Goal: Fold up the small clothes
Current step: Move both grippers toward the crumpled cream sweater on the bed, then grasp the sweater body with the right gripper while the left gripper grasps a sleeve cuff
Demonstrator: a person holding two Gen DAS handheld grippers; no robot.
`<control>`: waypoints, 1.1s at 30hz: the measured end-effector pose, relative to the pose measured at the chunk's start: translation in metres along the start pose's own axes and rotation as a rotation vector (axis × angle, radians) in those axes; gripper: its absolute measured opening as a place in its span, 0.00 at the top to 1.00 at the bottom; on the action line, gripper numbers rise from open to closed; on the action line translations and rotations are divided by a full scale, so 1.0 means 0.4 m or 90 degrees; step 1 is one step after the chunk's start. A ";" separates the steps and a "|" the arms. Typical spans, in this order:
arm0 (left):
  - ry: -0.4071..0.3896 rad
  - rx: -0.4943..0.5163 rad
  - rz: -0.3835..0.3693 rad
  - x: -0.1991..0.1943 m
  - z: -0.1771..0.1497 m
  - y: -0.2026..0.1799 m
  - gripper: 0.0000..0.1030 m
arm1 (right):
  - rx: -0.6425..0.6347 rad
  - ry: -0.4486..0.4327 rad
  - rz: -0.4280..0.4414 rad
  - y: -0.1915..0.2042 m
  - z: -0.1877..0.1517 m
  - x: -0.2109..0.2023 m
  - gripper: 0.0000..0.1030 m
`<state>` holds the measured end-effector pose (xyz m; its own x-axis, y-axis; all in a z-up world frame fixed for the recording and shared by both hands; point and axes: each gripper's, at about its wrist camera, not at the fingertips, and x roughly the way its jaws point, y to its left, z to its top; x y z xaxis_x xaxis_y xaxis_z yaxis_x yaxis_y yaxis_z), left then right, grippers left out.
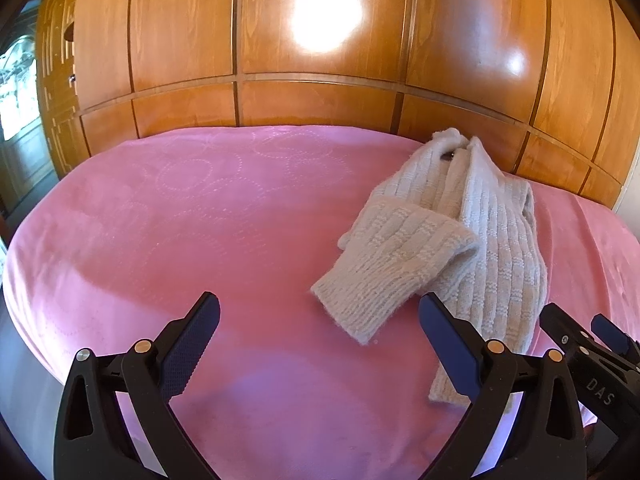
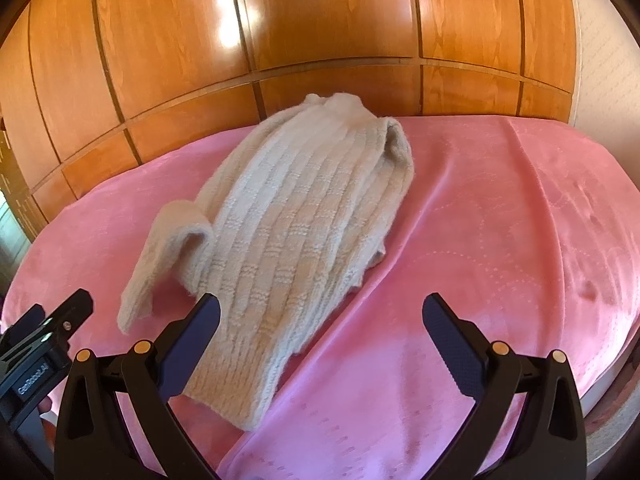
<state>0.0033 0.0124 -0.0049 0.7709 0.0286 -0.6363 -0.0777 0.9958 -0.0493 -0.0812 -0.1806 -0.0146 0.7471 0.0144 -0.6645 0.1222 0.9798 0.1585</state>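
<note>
A cream knitted sweater [image 1: 460, 232] [image 2: 288, 232] lies on the pink bedspread [image 1: 200, 220] [image 2: 500, 220], folded into a long narrow strip. One sleeve [image 1: 384, 272] [image 2: 168, 252] is turned back and sticks out to the left, its cuff toward me. My left gripper [image 1: 320, 320] hovers open just in front of that cuff, holding nothing. My right gripper [image 2: 322, 320] is open above the sweater's near hem, with its left finger [image 2: 192, 344] over the knit. Each gripper shows at the edge of the other's view: the right gripper [image 1: 600, 344], the left gripper [image 2: 44, 332].
A glossy wooden wardrobe [image 1: 320, 60] [image 2: 320, 40] with panel doors stands right behind the bed. The bedspread has a diagonal crease [image 2: 400, 248] to the right of the sweater. The bed's edge drops off at the left [image 1: 24, 320] and at the right [image 2: 612, 380].
</note>
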 end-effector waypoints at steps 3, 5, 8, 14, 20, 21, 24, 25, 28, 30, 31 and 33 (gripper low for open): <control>0.000 -0.006 0.003 0.000 0.001 0.007 0.04 | -0.007 -0.001 0.007 0.009 0.003 0.000 0.02; 0.000 -0.009 0.003 0.000 0.003 0.011 0.04 | -0.009 0.000 0.011 0.012 0.001 0.001 0.02; -0.001 -0.011 0.008 0.000 0.004 0.016 0.04 | -0.012 0.005 0.018 0.016 -0.001 0.006 0.02; 0.004 -0.011 0.019 0.015 0.006 0.030 0.04 | -0.029 0.006 0.032 0.024 -0.009 0.014 0.02; 0.008 -0.010 0.028 0.026 0.012 0.044 0.04 | -0.044 0.012 0.067 0.035 -0.022 0.019 0.03; 0.009 -0.008 0.029 0.028 0.011 0.045 0.04 | -0.050 0.012 0.073 0.040 -0.025 0.019 0.03; 0.012 -0.006 0.034 0.034 0.013 0.048 0.04 | -0.067 0.019 0.083 0.055 -0.029 0.026 0.03; 0.013 -0.006 0.036 0.037 0.014 0.048 0.04 | -0.070 0.021 0.087 0.059 -0.031 0.028 0.04; 0.016 -0.007 0.041 0.044 0.016 0.053 0.04 | -0.082 0.030 0.099 0.071 -0.036 0.037 0.07; 0.020 -0.009 0.043 0.049 0.017 0.056 0.04 | -0.094 0.037 0.106 0.082 -0.042 0.044 0.07; 0.021 -0.008 0.044 0.050 0.018 0.059 0.04 | -0.100 0.042 0.112 0.088 -0.046 0.048 0.09; 0.022 -0.008 0.048 0.053 0.021 0.061 0.04 | -0.113 0.047 0.119 0.099 -0.050 0.054 0.12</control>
<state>0.0231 0.0380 -0.0134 0.7404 0.1005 -0.6646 -0.1431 0.9897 -0.0098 -0.0732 -0.1375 -0.0374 0.6952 0.2063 -0.6886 -0.1346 0.9783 0.1572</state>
